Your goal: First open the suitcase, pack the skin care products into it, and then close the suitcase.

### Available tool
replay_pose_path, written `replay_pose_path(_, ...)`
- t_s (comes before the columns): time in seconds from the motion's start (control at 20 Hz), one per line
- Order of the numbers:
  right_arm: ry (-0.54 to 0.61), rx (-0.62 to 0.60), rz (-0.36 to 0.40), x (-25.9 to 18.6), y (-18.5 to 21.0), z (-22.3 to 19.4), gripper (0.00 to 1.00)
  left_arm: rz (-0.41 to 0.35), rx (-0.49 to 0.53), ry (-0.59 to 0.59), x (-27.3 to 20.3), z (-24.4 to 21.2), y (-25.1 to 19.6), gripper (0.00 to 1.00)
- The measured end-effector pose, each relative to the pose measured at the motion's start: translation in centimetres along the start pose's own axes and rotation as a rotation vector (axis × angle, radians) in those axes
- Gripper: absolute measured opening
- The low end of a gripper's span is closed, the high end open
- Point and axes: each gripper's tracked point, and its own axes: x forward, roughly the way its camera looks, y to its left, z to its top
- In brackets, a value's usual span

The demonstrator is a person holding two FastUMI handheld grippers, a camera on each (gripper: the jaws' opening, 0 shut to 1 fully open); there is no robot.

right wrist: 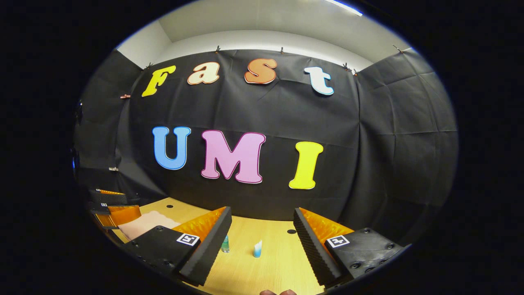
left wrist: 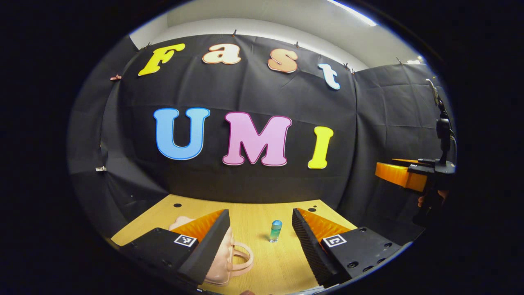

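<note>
I see a matt wood table, a smooth pink suitcase, glossy clear bottle, ribbed pads

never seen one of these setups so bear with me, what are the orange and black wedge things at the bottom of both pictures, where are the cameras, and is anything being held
The wedges are the two fingers of a hand-held gripper; a person carries one in each hand. Each picture comes from a fisheye camera riding on one gripper and looking forward along its fingers.

In the left gripper view, the left gripper stands open with nothing between its fingers. On the wooden table lies a small pink suitcase, its handle toward the middle, apparently closed, and ahead stands a small blue-green bottle. The orange and black object at the right edge is the other gripper, farther off.

In the right gripper view, the right gripper is also open and empty. Ahead stand the same bottle and a small pale blue one; the suitcase lies to the left.

Nothing is held.
</note>
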Motion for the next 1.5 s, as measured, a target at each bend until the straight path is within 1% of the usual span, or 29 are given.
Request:
replay_pose_path(0.15,0.000,0.002,-0.005,0.0,-0.2,0.0,0.96,-0.016,-0.014,0.047,0.8,-1.4,-0.2,0.96)
replay_pose_path(0.3,-0.003,-0.016,-0.027,-0.1,-1.0,-0.2,0.96,-0.051,-0.015,0.111,2.1,-3.6,-0.5,0.96)
replay_pose_path(0.4,0.000,-0.015,-0.043,0.0,-1.7,-0.7,0.96,-0.086,-0.037,0.188,3.4,-6.1,-1.0,0.96)
replay_pose_path(0.45,0.014,-0.012,-0.048,0.0,-2.2,-1.3,0.96,-0.093,-0.054,0.248,4.3,-7.9,-1.1,0.96)
replay_pose_path(0.5,0.025,-0.013,-0.049,0.0,-2.5,-1.7,0.98,-0.088,-0.065,0.297,5.2,-9.4,-1.0,0.96)
replay_pose_path(0.55,0.029,-0.017,-0.047,-0.1,-2.9,-1.8,0.94,-0.082,-0.071,0.350,6.1,-11.0,-1.0,0.96)
replay_pose_path(0.6,0.036,-0.032,-0.046,-0.1,-3.6,-1.7,0.96,-0.072,-0.071,0.388,6.8,-12.4,-0.9,0.96)
replay_pose_path(0.75,0.035,-0.070,-0.066,0.3,-6.2,-2.0,0.96,-0.055,-0.085,0.526,9.2,-17.0,-0.4,0.96)
replay_pose_path(0.8,0.039,-0.055,-0.074,0.7,-6.9,-2.5,0.98,-0.032,-0.087,0.592,9.8,-18.8,0.1,0.96)
replay_pose_path(0.85,0.061,-0.031,-0.076,1.1,-7.3,-3.4,0.96,0.007,-0.082,0.643,10.3,-20.2,0.8,0.96)
replay_pose_path(0.9,0.093,-0.007,-0.074,1.4,-7.6,-4.5,0.94,0.028,-0.078,0.678,11.4,-21.9,1.5,0.97)
replay_pose_path(0.95,0.109,0.011,-0.077,1.8,-8.2,-5.3,0.96,0.055,-0.064,0.714,11.8,-22.9,2.1,0.97)
replay_pose_path(1.1,0.129,0.059,-0.108,2.6,-10.7,-6.4,0.96,0.129,-0.026,0.823,12.9,-26.0,3.7,0.97)
replay_pose_path(1.15,0.137,0.068,-0.118,2.8,-11.5,-6.9,0.96,0.126,-0.038,0.855,13.0,-26.8,3.5,0.97)
replay_pose_path(1.2,0.145,0.070,-0.133,3.0,-12.5,-7.4,0.96,0.139,-0.006,0.869,13.7,-27.2,3.7,0.93)
replay_pose_path(1.25,0.152,0.068,-0.147,3.3,-13.3,-7.7,0.96,0.133,0.034,0.867,14.1,-27.3,3.8,0.93)
replay_pose_path(1.3,0.156,0.070,-0.155,3.6,-13.9,-7.9,0.96,0.129,0.061,0.870,14.6,-27.7,3.7,0.94)
replay_pose_path(1.35,0.160,0.075,-0.162,3.9,-14.4,-8.0,0.96,0.124,0.067,0.896,14.6,-28.3,3.5,0.96)
replay_pose_path(1.4,0.162,0.084,-0.166,4.1,-14.7,-8.1,0.96,0.101,0.037,0.939,14.4,-29.3,2.8,0.94)
replay_pose_path(1.45,0.160,0.092,-0.168,4.3,-15.0,-8.1,0.96,0.093,-0.009,0.989,14.0,-30.4,2.3,0.89)
replay_pose_path(1.5,0.158,0.093,-0.169,4.5,-15.2,-8.2,0.96,0.118,-0.023,1.032,13.6,-31.3,2.8,0.76)
